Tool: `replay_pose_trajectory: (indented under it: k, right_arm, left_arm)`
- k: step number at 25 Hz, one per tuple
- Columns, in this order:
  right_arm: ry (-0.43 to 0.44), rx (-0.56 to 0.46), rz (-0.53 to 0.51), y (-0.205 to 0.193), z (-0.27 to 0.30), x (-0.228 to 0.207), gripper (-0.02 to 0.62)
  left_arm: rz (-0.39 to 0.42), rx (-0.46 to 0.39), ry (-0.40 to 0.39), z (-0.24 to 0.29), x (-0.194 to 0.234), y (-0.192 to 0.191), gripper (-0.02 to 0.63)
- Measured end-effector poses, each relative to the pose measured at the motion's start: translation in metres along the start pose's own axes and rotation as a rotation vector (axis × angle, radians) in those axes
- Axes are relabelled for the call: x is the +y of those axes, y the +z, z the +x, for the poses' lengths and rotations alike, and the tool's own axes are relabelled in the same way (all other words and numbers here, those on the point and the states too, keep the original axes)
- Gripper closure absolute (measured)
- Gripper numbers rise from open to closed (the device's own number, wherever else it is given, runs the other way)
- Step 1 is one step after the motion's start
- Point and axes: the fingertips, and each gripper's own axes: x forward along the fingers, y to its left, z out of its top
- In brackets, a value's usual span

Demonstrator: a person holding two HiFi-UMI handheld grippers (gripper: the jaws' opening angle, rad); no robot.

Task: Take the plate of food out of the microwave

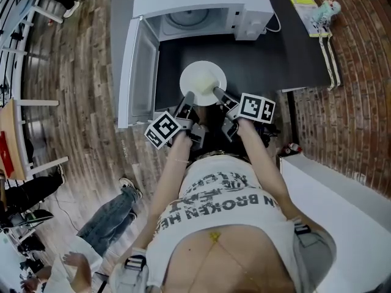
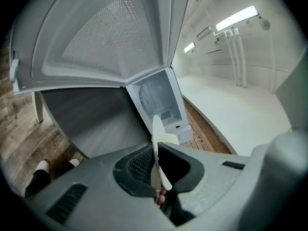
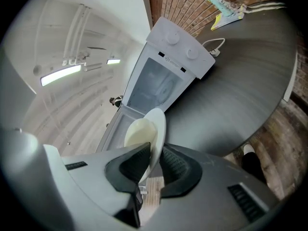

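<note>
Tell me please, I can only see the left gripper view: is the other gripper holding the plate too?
Observer: Yes, the right gripper is shut on the plate rim, with its fingers on either side.
Operator: Is the plate out of the microwave?
Observer: Yes. The head view shows it in front of the microwave, over the dark table.
Operator: Is anything else on that table?
Observer: A small toy lies at its far right corner.
</note>
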Motion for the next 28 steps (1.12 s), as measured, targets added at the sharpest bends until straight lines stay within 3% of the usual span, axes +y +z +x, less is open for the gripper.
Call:
replay_pose_trajectory:
  k: [8,17,28]
  right_arm:
    - [0.004,-0.013,0.004,-0.024,-0.019,0.001,0.537]
    - [0.040,0.028,-0.026,-0.032,-0.040,0.001,0.538]
    - [0.070,0.121,-0.066,-0.047,-0.122,-0.025,0.538]
  left_arm:
    - [0.000,0.006,-0.014,-0.023,0.002,-0.018,0.580]
    - [0.005,-0.051,-0.006,-0.039,-0.007,-0.040,0.580]
    - [-0.037,-0.144,0.034,-0.064,-0.030,-0.131,0.580]
